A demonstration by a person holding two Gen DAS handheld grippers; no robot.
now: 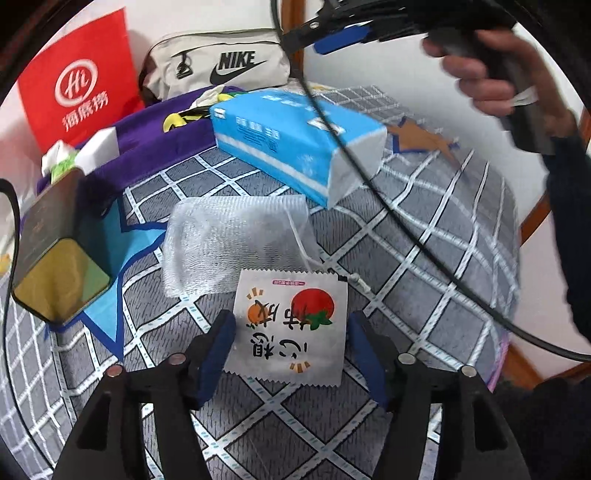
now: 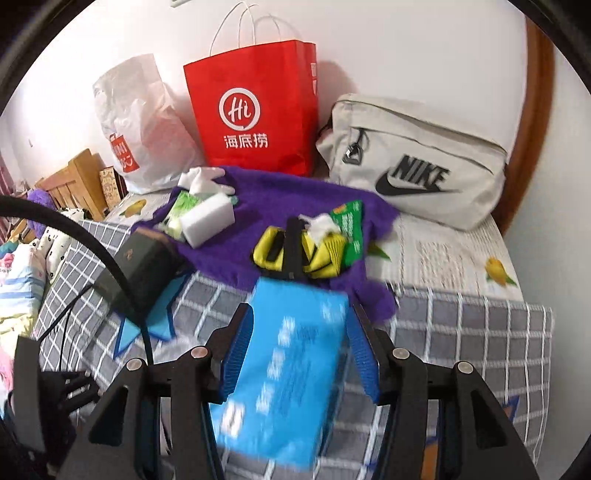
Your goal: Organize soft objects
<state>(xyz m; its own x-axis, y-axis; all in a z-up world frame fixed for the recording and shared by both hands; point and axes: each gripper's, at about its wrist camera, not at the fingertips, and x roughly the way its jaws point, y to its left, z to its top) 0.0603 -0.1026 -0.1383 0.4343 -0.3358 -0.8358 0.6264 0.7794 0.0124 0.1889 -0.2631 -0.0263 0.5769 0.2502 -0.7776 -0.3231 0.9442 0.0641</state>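
A white sachet printed with a tomato lies flat on the checked bedspread. My left gripper stands open astride it, with a gap at each pad. A blue tissue pack is motion-blurred over the bed, one end tilted up. A hand holds my right gripper clear above it. In the right wrist view the pack shows blurred between the right gripper's open fingers, not pinched. A white mesh bag lies just beyond the sachet.
A purple towel holds a white sponge block, a green tissue pack, a yellow item and a green packet. A dark box sits at its left. Red paper bag, beige Nike bag and white plastic bag line the wall.
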